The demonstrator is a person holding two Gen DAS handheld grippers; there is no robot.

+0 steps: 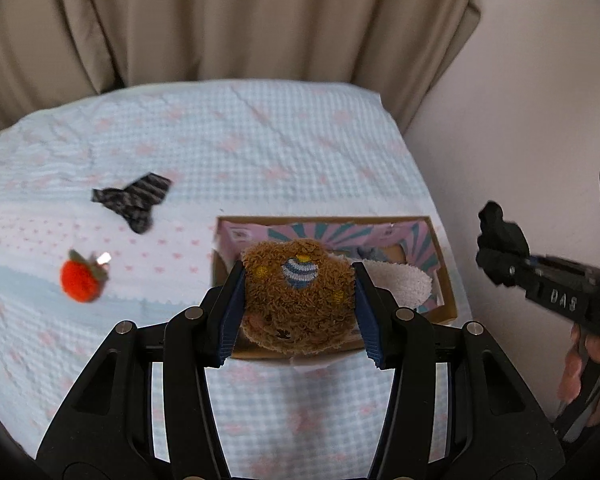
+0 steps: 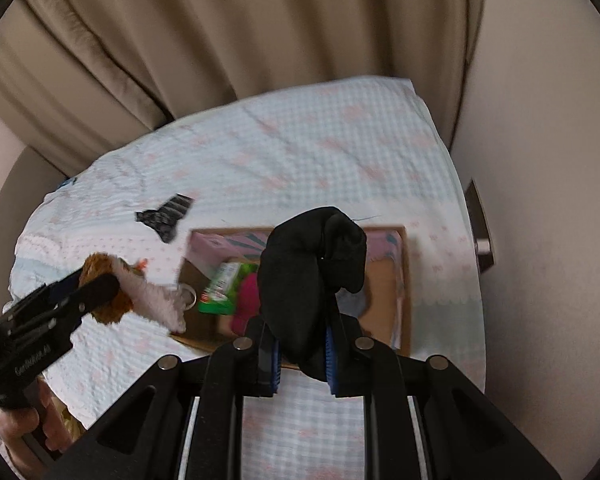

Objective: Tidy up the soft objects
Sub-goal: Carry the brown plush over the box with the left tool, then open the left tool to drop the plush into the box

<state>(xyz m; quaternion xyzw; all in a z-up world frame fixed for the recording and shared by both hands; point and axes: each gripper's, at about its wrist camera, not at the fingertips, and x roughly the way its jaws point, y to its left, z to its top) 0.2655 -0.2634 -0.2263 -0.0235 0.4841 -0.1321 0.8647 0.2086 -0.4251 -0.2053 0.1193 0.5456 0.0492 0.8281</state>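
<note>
My left gripper (image 1: 298, 308) is shut on a brown fuzzy plush sock (image 1: 298, 300) with a bear face and white lining, held above the near edge of an open cardboard box (image 1: 446, 280). In the right wrist view the same plush sock (image 2: 112, 296) hangs from the left gripper (image 2: 96, 292), left of the box (image 2: 406, 280). My right gripper (image 2: 302, 352) is shut on a bundled black cloth (image 2: 308, 272) above the box. A striped dark sock (image 1: 134, 200) and a red plush fruit (image 1: 82, 280) lie on the bed.
The box holds a green packet (image 2: 224, 288), a pink item (image 2: 246, 300) and a white fuzzy piece (image 1: 400, 284). The bed has a pale checked cover (image 1: 260, 152). Beige curtains (image 1: 240, 16) hang behind it; a wall (image 1: 520, 100) runs along the right side.
</note>
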